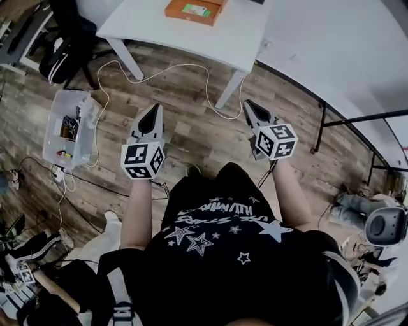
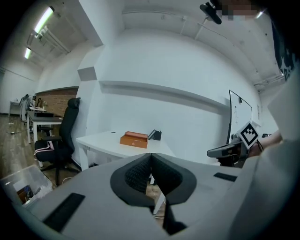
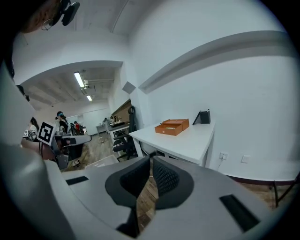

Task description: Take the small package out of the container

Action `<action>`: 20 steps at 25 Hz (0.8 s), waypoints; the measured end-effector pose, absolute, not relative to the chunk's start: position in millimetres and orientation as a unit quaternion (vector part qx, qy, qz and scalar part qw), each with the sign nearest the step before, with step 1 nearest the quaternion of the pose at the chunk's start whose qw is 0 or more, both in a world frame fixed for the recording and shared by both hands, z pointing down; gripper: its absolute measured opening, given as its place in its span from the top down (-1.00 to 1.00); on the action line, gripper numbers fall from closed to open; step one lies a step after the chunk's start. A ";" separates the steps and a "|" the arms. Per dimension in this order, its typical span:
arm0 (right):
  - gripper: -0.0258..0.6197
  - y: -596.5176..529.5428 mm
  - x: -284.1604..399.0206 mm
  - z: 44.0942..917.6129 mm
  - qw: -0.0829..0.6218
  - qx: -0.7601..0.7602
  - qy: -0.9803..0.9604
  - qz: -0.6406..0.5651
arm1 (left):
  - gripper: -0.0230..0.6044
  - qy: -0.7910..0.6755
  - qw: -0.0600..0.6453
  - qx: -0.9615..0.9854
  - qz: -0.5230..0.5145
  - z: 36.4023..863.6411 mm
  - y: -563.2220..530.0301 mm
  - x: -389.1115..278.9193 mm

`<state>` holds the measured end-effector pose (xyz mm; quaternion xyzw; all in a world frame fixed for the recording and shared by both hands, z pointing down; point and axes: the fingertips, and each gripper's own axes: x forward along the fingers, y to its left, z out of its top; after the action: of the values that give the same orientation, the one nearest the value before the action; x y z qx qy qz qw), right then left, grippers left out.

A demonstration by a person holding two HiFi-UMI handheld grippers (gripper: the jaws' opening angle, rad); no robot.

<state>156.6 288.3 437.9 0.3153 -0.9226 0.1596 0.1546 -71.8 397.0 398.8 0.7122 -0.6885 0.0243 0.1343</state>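
Hovering over floor (image 1: 185, 137) | left tongs (image 1: 157, 107) together | right tongs (image 1: 248, 104) together | orange container (image 1: 194, 11) on table (image 1: 159, 25)

No text can be read in full. On person's black T-shirt (image 1: 223, 235): white lettering w/ stars across the front, upside down to head cam, too warped to make out. In the orange box (image 1: 194, 9) on the white table (image 1: 159, 28): a green-and-white item (image 1: 197, 10), print too small. On left gripper (image 1: 155, 108) cube (image 1: 143, 160) and right gripper (image 1: 248, 104) cube (image 1: 275, 141): b/w square code markers, no letters or nos.
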 end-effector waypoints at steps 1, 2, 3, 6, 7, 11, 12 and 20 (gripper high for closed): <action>0.77 285.1 155.7 441.9 0.160 0.319 -0.920 0.162 | 0.86 -0.685 0.137 0.715 0.026 401.9 390.3 -74.7; 0.77 281.9 154.6 445.4 0.165 0.323 -0.917 0.164 | 0.86 -0.681 0.139 0.719 0.026 404.3 383.6 -77.3; 0.77 277.9 152.9 447.9 0.169 0.325 -0.916 0.165 | 0.86 -0.677 0.142 0.721 0.026 406.3 376.8 -80.0; 0.77 259.9 145.1 449.7 0.168 0.333 -0.913 0.167 | 0.86 -0.671 0.145 0.726 0.026 411.5 355.6 -89.0; 0.77 252.8 142.8 449.5 0.165 0.335 -0.912 0.167 | 0.86 -0.671 0.146 0.727 0.027 413.1 349.2 -91.2; 0.77 219.8 130.8 449.3 0.152 0.338 -0.913 0.169 | 0.86 -0.672 0.146 0.726 0.029 415.5 323.8 -100.0; 0.77 208.1 125.9 449.0 0.149 0.337 -0.914 0.170 | 0.86 -0.672 0.145 0.725 0.031 414.5 314.9 -103.9; 0.77 64.3 83.9 452.8 0.131 0.336 -0.915 0.179 | 0.86 -0.676 0.127 0.723 0.057 403.6 191.5 -146.1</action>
<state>83.9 64.3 452.8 0.3359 -0.9154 0.1793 0.1307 -146.1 191.5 403.6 0.7231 -0.6765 0.0574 0.1274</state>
